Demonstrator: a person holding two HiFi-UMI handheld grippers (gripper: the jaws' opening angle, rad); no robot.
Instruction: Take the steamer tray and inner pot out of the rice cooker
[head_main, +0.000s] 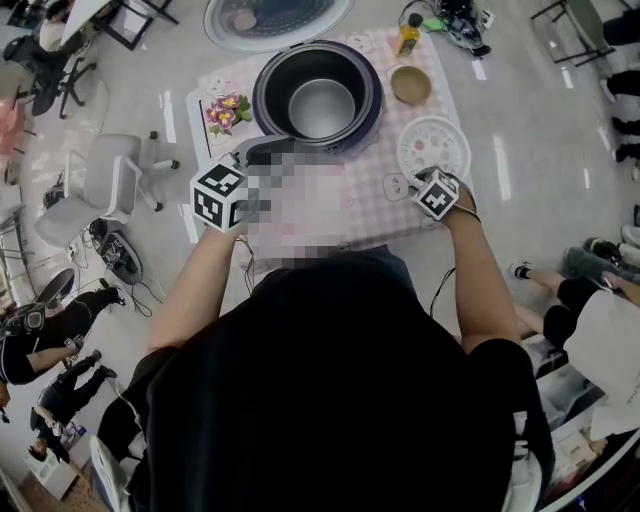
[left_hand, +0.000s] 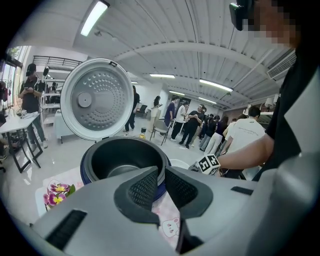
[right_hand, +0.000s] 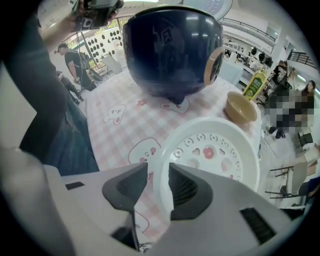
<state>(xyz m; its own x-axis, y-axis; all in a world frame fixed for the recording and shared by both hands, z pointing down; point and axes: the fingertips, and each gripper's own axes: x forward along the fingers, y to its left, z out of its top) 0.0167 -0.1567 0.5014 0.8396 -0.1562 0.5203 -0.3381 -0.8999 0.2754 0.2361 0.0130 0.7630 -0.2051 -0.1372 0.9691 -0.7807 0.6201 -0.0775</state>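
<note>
The dark blue rice cooker (head_main: 268, 118) stands open on the pink checked tablecloth (head_main: 370, 190), with the dark inner pot (head_main: 322, 107) inside it. The white steamer tray (head_main: 433, 145) lies on the cloth to the cooker's right. My right gripper (head_main: 420, 180) points steeply down at the tray's near rim. In the right gripper view the tray (right_hand: 215, 150) has its rim between the jaws of this gripper (right_hand: 159, 170), which stand apart and do not press on it. My left gripper (left_hand: 161, 172) is shut just before the cooker's (left_hand: 87, 175) front rim, with nothing between its pads.
The cooker's lid (left_hand: 97, 100) stands raised behind the pot. A tan bowl (head_main: 410, 84) and a yellow bottle (head_main: 408, 35) sit at the table's far right, and flowers (head_main: 228, 112) lie to the cooker's left. Chairs and several people surround the table.
</note>
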